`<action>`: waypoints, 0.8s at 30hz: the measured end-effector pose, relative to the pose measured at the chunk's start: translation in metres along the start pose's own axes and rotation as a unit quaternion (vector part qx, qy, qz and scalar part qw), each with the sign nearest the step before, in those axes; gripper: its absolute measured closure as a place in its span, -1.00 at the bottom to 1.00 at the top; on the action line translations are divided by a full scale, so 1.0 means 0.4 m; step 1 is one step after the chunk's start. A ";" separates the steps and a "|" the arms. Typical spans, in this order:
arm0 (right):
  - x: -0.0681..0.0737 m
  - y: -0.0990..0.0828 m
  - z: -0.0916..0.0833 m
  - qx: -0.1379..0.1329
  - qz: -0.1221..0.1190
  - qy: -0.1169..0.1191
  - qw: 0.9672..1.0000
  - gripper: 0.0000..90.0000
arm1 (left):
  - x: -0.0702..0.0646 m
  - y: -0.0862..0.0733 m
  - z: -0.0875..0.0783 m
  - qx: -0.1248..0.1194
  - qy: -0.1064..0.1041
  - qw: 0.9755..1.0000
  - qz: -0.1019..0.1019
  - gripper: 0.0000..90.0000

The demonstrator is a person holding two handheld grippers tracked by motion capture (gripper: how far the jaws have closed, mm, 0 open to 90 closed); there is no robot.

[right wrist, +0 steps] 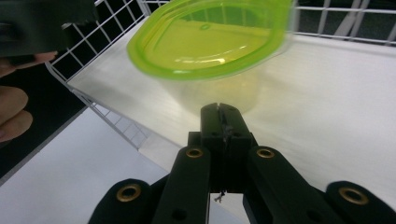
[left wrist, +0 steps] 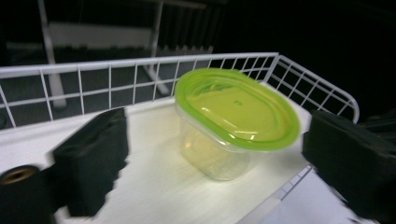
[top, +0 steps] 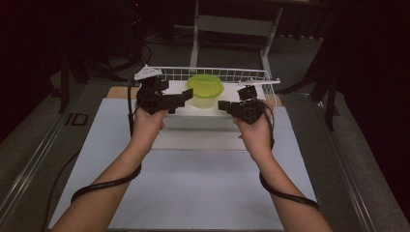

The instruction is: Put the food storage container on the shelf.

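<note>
A clear tub with a lime-green lid [top: 205,90] stands upright on the white floor of a wire basket [top: 220,72] at the table's far side. My left gripper [top: 181,98] is just left of the tub, jaws wide open. In the left gripper view the tub [left wrist: 236,121] sits ahead between the two spread jaws, which do not touch it. My right gripper [top: 220,104] is just right of the tub, shut and empty. In the right gripper view its closed tips [right wrist: 219,109] point at the tub's [right wrist: 210,51] lower wall, a little short of it.
The basket's wire wall [left wrist: 93,74] rises behind and beside the tub; its front edge [right wrist: 116,121] is low. A white mat [top: 203,183] covers the table in front. A desk frame [top: 232,24] stands beyond in the dark. Cables trail off both forearms.
</note>
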State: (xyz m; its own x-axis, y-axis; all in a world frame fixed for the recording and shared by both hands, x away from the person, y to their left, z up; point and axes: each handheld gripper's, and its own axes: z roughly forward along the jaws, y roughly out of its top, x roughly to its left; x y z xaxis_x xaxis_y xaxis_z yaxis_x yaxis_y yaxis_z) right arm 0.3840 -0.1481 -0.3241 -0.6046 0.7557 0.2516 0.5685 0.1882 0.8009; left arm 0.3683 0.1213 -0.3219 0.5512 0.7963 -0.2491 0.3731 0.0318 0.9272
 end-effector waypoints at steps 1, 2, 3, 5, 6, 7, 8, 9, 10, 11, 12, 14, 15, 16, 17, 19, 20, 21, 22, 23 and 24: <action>0.003 -0.003 0.008 0.002 0.001 0.005 1.000 0.99 | -0.003 -0.007 -0.004 -0.006 -0.002 1.000 0.003 -0.95; 0.007 -0.005 0.016 0.003 0.002 0.006 1.000 0.99 | -0.005 -0.013 -0.008 -0.011 -0.002 1.000 0.006 -0.95; 0.007 -0.005 0.016 0.003 0.002 0.006 1.000 0.99 | -0.005 -0.013 -0.008 -0.011 -0.002 1.000 0.006 -0.95; 0.013 -0.005 0.035 0.005 0.004 0.009 1.000 0.99 | -0.012 -0.026 -0.020 -0.025 0.006 1.000 0.010 -0.95; 0.017 -0.003 0.047 0.005 0.009 0.012 1.000 0.99 | -0.013 -0.032 -0.025 -0.033 0.003 0.999 0.007 -0.95; 0.019 -0.002 0.051 0.006 0.010 0.013 1.000 0.99 | -0.013 -0.036 -0.027 -0.033 -0.002 0.999 0.003 -0.95; 0.019 -0.002 0.051 0.006 0.010 0.013 1.000 0.99 | -0.013 -0.036 -0.027 -0.033 -0.002 0.999 0.003 -0.95; 0.026 0.002 0.064 0.006 0.014 0.013 1.000 0.98 | -0.013 -0.039 -0.030 -0.037 -0.006 0.999 0.003 -0.95; 0.027 0.002 0.066 0.006 0.014 0.014 1.000 0.98 | -0.013 -0.039 -0.030 -0.037 -0.006 0.999 0.003 -0.95; 0.030 0.005 0.071 0.006 0.015 0.016 1.000 0.97 | -0.014 -0.041 -0.032 -0.037 -0.003 0.999 0.005 -0.95; 0.033 0.006 0.075 0.006 0.015 0.017 1.000 0.96 | -0.014 -0.042 -0.033 -0.037 -0.002 0.999 0.006 -0.95; 0.037 0.009 0.080 0.005 0.014 0.019 1.000 0.94 | -0.013 -0.045 -0.035 -0.034 -0.003 0.999 0.007 -0.95; 0.039 0.010 0.082 0.006 0.014 0.020 1.000 0.94 | -0.014 -0.046 -0.036 -0.037 -0.004 0.999 0.006 -0.95; 0.039 0.010 0.082 0.006 0.014 0.020 1.000 0.94 | -0.014 -0.048 -0.037 -0.038 -0.006 0.999 0.008 -0.95; 0.041 0.009 0.083 0.005 0.015 0.023 1.000 0.94 | -0.015 -0.049 -0.037 -0.038 -0.009 0.999 0.010 -0.95; 0.043 0.006 0.079 0.005 0.015 0.031 0.999 0.91 | -0.020 -0.056 -0.038 -0.037 -0.020 0.999 0.019 -0.95; 0.045 0.004 0.076 0.003 0.015 0.033 0.999 0.90 | -0.020 -0.056 -0.038 -0.037 -0.020 0.999 0.019 -0.95; 0.047 0.001 0.070 0.003 0.010 0.033 0.999 0.87 | -0.022 -0.059 -0.038 -0.035 -0.027 0.999 0.023 -0.95; 0.047 0.001 0.070 0.003 0.010 0.033 0.999 0.87 | -0.025 -0.063 -0.040 -0.034 -0.032 0.998 0.030 -0.95; 0.050 -0.007 0.056 -0.003 0.006 0.039 0.999 0.81 | -0.029 -0.067 -0.041 -0.033 -0.036 0.998 0.039 -0.95; 0.050 -0.007 0.056 -0.003 0.006 0.039 0.999 0.81 | -0.034 -0.071 -0.044 -0.033 -0.037 0.998 0.048 -0.95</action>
State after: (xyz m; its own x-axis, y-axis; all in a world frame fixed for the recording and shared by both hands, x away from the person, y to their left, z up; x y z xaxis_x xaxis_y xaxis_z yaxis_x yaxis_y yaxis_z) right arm 0.3830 -0.1196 -0.3333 -0.6397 0.7061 0.3035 0.5729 0.1747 0.8008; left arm 0.3370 0.1202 -0.3400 0.6365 0.7509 -0.1759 0.2676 -0.0011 0.9635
